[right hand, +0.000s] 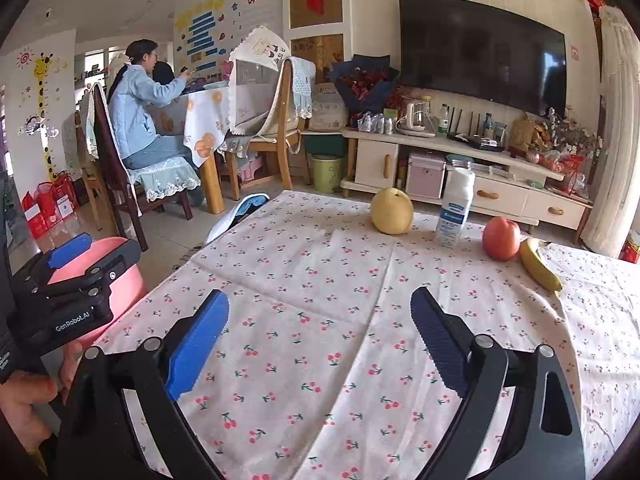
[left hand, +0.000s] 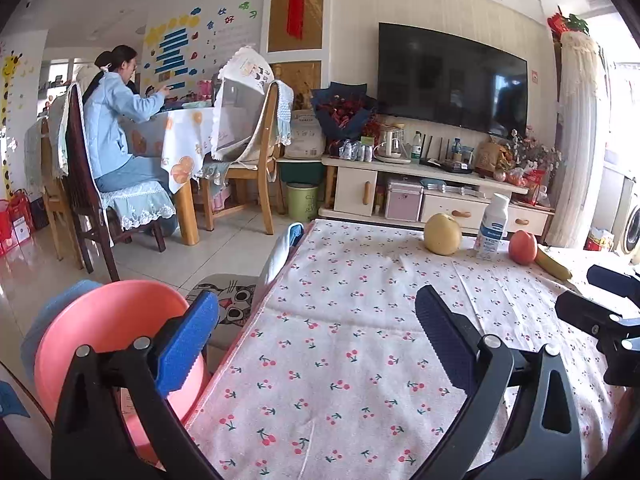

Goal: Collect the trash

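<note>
Right wrist | bottle (right hand: pixel 456 210) well beyond right tool (right hand: pixel 320 336) | both tools gape, empty

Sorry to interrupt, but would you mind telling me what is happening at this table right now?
A person is holding a tool in each hand over a table with a cherry-print cloth. The left tool and right tool are both open and empty. At the far edge sit a pear, a white bottle, an apple and a banana, all untouched. A pink bin stands beside the table on the left.
</note>
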`<state>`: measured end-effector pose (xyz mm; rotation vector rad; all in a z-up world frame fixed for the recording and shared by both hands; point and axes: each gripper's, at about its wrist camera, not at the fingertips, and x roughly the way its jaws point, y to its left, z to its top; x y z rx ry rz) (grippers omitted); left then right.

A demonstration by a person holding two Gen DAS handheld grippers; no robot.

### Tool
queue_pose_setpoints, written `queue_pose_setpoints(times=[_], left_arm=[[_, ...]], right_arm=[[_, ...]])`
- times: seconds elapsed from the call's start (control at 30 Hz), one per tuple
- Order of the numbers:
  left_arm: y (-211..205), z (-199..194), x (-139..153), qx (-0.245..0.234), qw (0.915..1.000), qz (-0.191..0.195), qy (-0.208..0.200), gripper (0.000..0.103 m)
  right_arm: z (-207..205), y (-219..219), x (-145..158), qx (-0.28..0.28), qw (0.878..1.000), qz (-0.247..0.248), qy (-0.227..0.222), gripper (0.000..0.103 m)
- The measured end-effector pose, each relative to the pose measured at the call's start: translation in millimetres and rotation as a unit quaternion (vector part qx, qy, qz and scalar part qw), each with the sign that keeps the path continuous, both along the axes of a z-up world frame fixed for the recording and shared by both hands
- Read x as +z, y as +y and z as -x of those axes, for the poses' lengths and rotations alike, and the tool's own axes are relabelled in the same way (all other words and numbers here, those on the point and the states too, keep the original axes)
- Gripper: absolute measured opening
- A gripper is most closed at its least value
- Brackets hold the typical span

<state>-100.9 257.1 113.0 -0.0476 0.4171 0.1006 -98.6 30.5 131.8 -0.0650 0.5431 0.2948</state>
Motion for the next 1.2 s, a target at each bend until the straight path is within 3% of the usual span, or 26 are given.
queue_pose_setpoints(times=[0.47, 0.73, 1.2], left_arm=[[-74.0, 11.0, 27.6, -0.022, 0.9989, 0.037, 0.016, 0.099], [-139.4, 18.9, 48.4, -0.036, 0.9992, -0.018, -0.004, 0.099], [-237.2, 24.7, 62.2, -0.073, 0.9956, -0.057, -0.016, 0.099]], right_arm=[[18.7, -89.6, 10.6, -0.069, 0.996, -0.010, -0.052, 0.093], [35.3, -144.6, 26.9, -0.119, 0.989, -0.022, -0.087, 0.094], [59.4, -240.5, 34.2, -0.215, 0.968, -0.050, -0.119, 0.095]])
